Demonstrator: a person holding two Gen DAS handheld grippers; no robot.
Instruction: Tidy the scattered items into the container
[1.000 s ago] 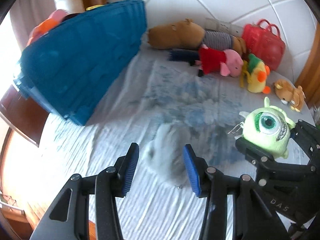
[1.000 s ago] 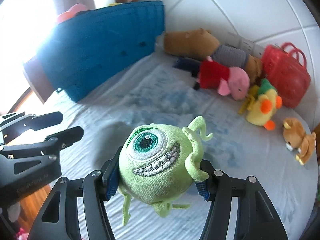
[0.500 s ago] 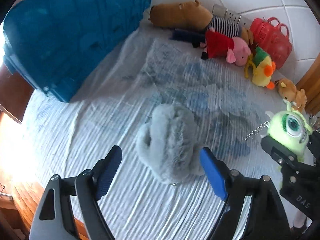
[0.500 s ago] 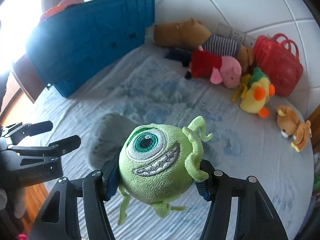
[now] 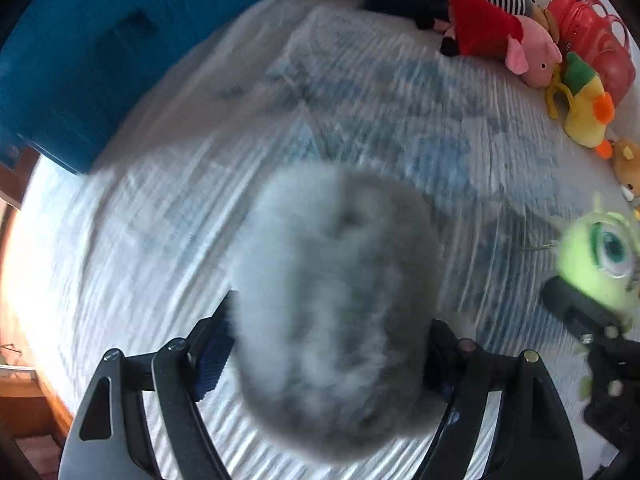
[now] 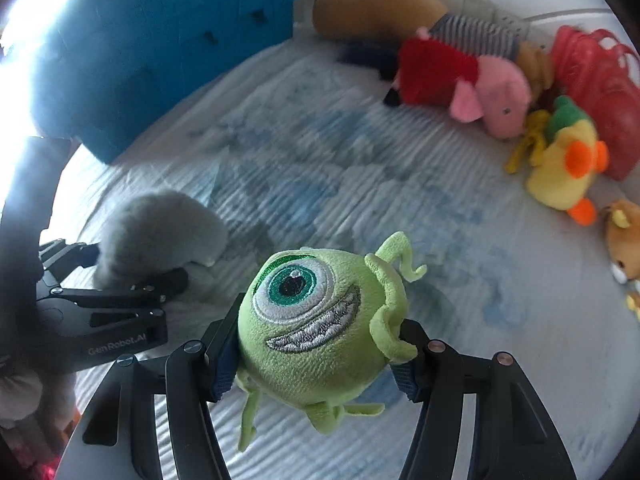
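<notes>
The left gripper [image 5: 328, 364] stands with jaws spread apart around the fluffy grey plush toy [image 5: 336, 304] lying on the pale striped bedcover [image 5: 160, 220], its long axis pointing away between the fingers, while the right gripper [image 6: 312, 356] stays clenched on the green one-eyed plush ball [image 6: 320, 320].

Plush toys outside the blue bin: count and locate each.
6: grey one on the sheet, green one in the right gripper, brown one, pig and duck along the back, bear at right. Others may be hidden.
</notes>
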